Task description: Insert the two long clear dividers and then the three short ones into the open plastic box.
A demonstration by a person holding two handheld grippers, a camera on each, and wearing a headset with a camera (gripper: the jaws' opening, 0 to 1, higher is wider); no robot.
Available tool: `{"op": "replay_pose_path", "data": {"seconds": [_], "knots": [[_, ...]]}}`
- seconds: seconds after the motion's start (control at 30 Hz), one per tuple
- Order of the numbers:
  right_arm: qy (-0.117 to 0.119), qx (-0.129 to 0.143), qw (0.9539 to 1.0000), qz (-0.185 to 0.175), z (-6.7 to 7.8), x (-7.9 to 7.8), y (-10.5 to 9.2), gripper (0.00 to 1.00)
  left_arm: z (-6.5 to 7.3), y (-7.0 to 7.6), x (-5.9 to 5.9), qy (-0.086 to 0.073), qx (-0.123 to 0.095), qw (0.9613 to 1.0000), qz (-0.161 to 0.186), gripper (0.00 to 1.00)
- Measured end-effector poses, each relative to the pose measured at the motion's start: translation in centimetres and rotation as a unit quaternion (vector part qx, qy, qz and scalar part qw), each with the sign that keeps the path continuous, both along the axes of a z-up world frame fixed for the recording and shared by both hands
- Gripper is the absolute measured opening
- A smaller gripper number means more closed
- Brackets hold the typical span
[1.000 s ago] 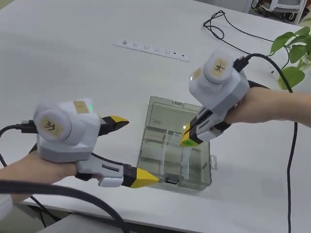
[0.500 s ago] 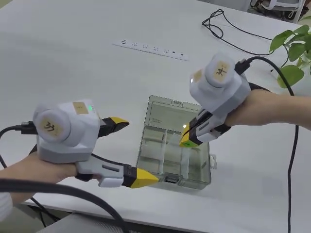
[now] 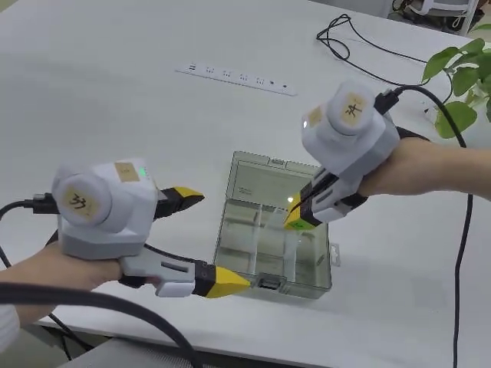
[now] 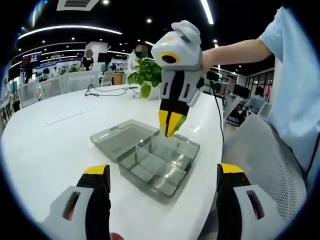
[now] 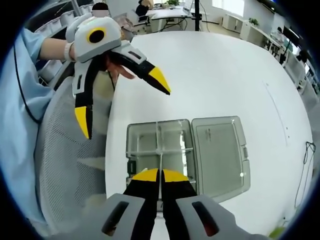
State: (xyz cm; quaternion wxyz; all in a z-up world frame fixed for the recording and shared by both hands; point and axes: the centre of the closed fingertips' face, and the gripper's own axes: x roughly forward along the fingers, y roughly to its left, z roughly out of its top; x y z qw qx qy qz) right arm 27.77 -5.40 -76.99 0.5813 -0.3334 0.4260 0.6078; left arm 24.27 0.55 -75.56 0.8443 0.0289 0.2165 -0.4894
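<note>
— How much is done?
— Clear dividers (image 5: 159, 142) are seen seated in the box (image 3: 265, 180), which lies open on the worktop (image 3: 115, 100). At least one runs lengthwise and one across. The full count cannot be told, so some are likely left.
— And the hands?
— The right hand-held gripper (image 3: 294, 223) is pointed down over the box's middle, jaws pressed together, nothing visibly pinched. The left hand-held gripper (image 3: 217, 238) is held level beside the box, jaws spread wide.

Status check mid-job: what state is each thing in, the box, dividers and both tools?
Box: open, lid folded back flat.
Dividers: some standing inside, forming compartments.
Left tool: open, empty, beside the box.
Right tool: shut, tips over the box.
</note>
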Motion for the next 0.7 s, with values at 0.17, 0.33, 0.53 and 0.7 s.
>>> {"op": "replay_pose_path", "data": {"seconds": [0.17, 0.33, 0.53, 0.7], "knots": [[-0.003, 0.000, 1.0000, 0.002, -0.17, -0.01, -0.04, 0.02, 0.04, -0.15, 0.06, -0.001, 0.001, 1.0000, -0.001, 0.89], [0.003, -0.002, 1.0000, 0.003, -0.43, -0.25, 0.06, 0.02, 0.07, -0.19, 0.00, 0.000, 0.000, 1.0000, -0.002, 0.89], [-0.002, 0.001, 1.0000, 0.008, -0.59, -0.30, 0.19, 0.02, -0.03, 0.02, -0.08, 0.002, 0.001, 1.0000, 0.000, 0.89], [-0.011, 0.005, 0.9996, 0.025, -0.68, -0.57, 0.33, 0.02, -0.12, 0.06, -0.10, 0.003, 0.001, 1.0000, 0.000, 0.89]]}}
